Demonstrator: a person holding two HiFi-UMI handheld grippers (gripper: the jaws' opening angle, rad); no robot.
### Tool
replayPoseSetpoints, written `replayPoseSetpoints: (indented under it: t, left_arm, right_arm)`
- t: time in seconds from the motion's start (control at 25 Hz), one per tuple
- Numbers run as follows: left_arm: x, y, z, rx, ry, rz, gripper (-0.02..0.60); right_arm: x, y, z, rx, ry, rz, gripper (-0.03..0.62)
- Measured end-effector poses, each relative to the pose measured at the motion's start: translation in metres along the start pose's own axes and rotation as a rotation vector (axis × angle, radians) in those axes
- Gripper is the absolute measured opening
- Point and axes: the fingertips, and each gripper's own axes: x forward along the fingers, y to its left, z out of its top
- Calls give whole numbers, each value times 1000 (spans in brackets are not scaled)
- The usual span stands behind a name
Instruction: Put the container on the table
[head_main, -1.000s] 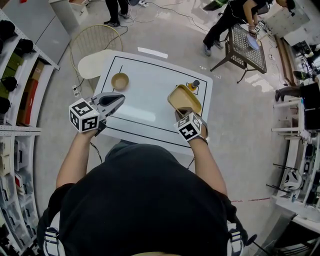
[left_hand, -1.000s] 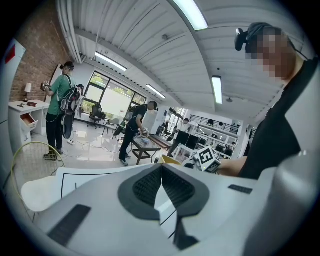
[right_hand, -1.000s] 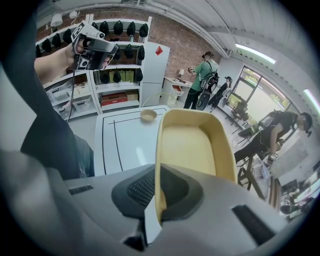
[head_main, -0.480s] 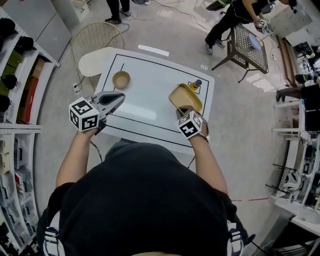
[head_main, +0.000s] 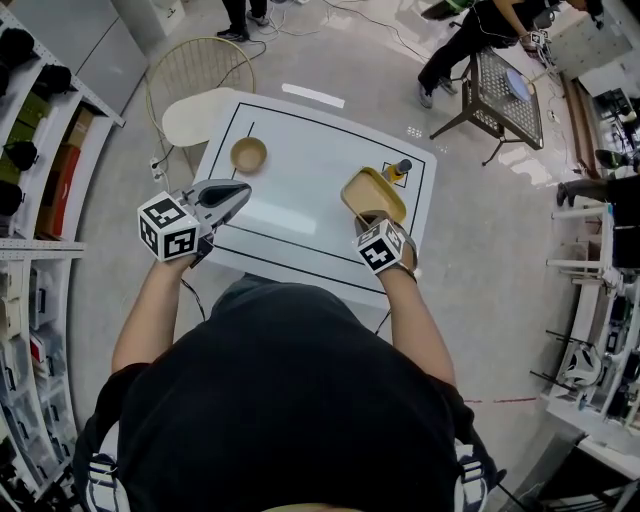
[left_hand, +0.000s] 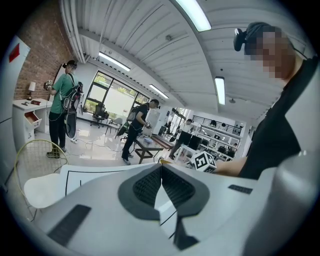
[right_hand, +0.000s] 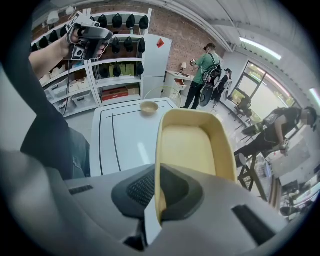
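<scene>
At the frame's left, I am holding my left gripper (head_main: 240, 192) with its fingers together on nothing, over the left edge of the white, black-lined table (head_main: 300, 190). Right of centre, my right gripper (head_main: 367, 217) is clamping the near rim of the shallow yellow plastic container (head_main: 372, 192), which is jutting beyond the fingertips above the tabletop.

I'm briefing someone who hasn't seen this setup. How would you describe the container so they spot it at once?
Find the white table with black outline. On its right side the right gripper is shut on the near rim of the container. It is a shallow yellow tray with rounded corners, unlike the small round bowl at the far left and the bottle just behind it.
</scene>
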Motion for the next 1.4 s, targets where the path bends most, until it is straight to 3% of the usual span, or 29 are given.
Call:
replayPoseSetpoints:
  t: [1.4]
  left_arm:
    - [-29,54,-18,-46,21,55,8]
  right_arm:
    - [104,41,14,-22,62,108,8]
